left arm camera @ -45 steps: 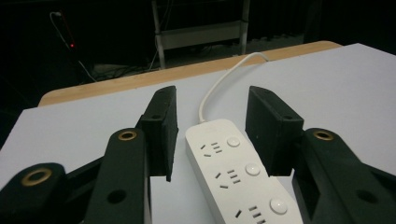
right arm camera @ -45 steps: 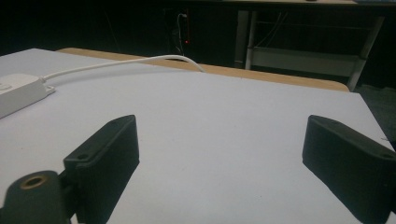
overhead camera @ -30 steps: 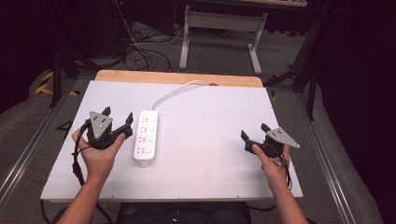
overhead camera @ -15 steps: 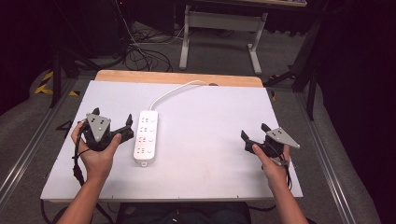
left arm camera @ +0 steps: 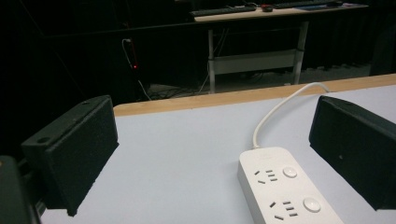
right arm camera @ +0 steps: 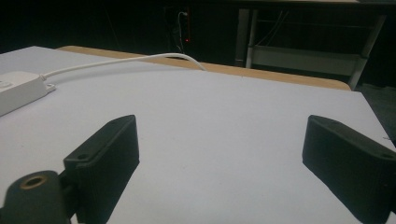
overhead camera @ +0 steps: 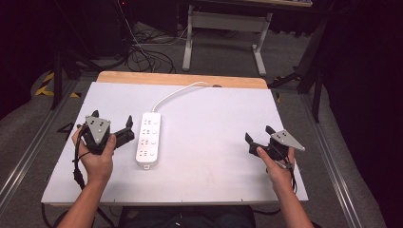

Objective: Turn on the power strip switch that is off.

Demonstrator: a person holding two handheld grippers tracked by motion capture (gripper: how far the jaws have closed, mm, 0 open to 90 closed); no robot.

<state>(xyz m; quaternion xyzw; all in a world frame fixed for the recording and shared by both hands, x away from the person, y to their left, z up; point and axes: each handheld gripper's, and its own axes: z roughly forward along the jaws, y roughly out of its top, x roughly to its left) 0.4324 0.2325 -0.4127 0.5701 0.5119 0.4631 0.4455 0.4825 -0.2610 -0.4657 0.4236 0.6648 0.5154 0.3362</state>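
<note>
White power strip (overhead camera: pixel 148 139) lying centre-left of the high view, cord (overhead camera: pixel 178 93) running to upper edge. Left gripper (overhead camera: pixel 112 129) just beside it, jaws just opened wide, nothing held. Right gripper (overhead camera: pixel 258 134) lower right, wide open, empty. Risk: jaw nudging strip sideways or snagging cord. Plenty of bare white tabletop (overhead camera: pixel 214 123) between; right gripper near table edge

Place: a lab or recording workroom, sitting in dim light.
Table (overhead camera: pixel 223 199): white board lying over a wooden top.
Floor: grey carpet, loose cables (overhead camera: pixel 142 54) trailing.
Background: desk frame (overhead camera: pixel 223 21) standing beyond, keyboard (left arm camera: pixel 219 11) resting on it.
</note>
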